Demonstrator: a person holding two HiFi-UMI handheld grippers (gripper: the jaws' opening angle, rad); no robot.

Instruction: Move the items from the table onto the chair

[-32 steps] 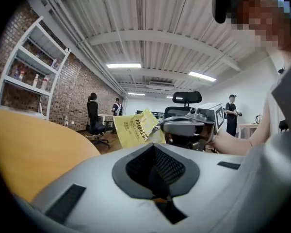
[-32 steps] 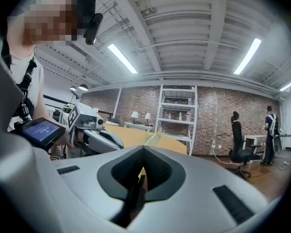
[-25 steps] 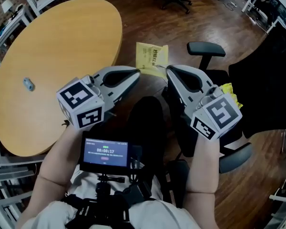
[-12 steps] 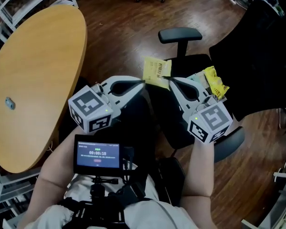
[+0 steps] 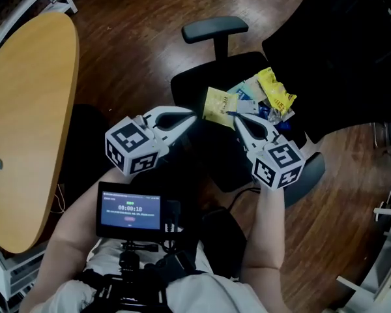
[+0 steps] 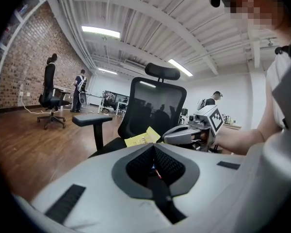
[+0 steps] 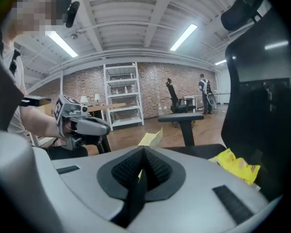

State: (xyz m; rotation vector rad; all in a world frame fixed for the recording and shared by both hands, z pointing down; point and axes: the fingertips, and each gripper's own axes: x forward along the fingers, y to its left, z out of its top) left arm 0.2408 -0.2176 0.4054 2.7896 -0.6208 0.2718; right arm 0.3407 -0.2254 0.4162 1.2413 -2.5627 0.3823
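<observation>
left tool (image 5: 194, 117) and right tool (image 5: 234, 115) have swung from the bench (image 5: 26, 109) to over the chair (image 5: 194, 83), each pinched shut on the yellow packet (image 5: 219, 105), held above the seat beside snack bags (image 5: 274, 95).

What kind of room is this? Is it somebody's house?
Probably not a house. It looks like a big open office or workshop: a black swivel chair on a wood floor, a round wooden table, and metal shelves against a brick wall under long ceiling lights.
</observation>
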